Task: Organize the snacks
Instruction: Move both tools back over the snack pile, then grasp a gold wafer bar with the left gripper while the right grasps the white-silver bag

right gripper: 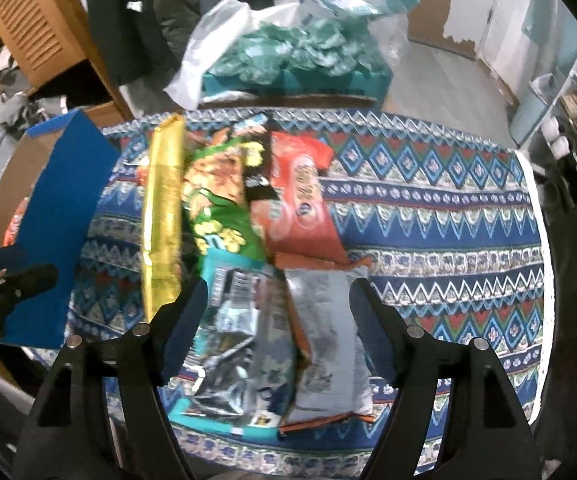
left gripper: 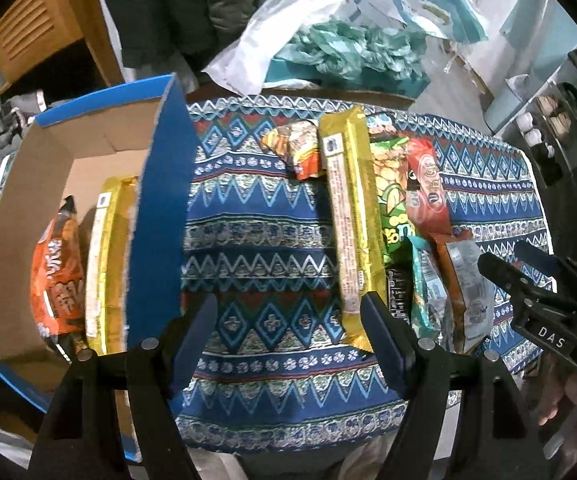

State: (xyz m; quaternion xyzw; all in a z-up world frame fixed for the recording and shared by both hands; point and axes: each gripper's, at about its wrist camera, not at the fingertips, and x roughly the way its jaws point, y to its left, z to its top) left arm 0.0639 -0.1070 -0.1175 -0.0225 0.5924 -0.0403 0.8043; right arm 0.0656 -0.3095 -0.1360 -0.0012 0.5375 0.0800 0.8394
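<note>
A blue cardboard box [left gripper: 160, 216] stands at the table's left and holds an orange snack bag [left gripper: 58, 276] and a gold packet [left gripper: 106, 264]. A pile of snacks lies on the patterned cloth [left gripper: 264, 220]: a long gold packet [left gripper: 352, 220], a green bag [left gripper: 394, 208], a red bag [left gripper: 424, 192], a teal packet [right gripper: 240, 336] and a silver-backed orange packet [right gripper: 328, 344]. My left gripper [left gripper: 288, 340] is open and empty above the cloth, its right finger by the gold packet's near end. My right gripper [right gripper: 276, 332] is open over the teal and silver packets.
Beyond the table's far edge lie a white plastic bag [left gripper: 272, 36] and crumpled teal bags [left gripper: 352, 52]. A wooden cabinet [left gripper: 40, 36] stands at the back left. Shelves with jars [left gripper: 556, 120] are at the right. The box's blue flap [right gripper: 64, 220] rises beside the pile.
</note>
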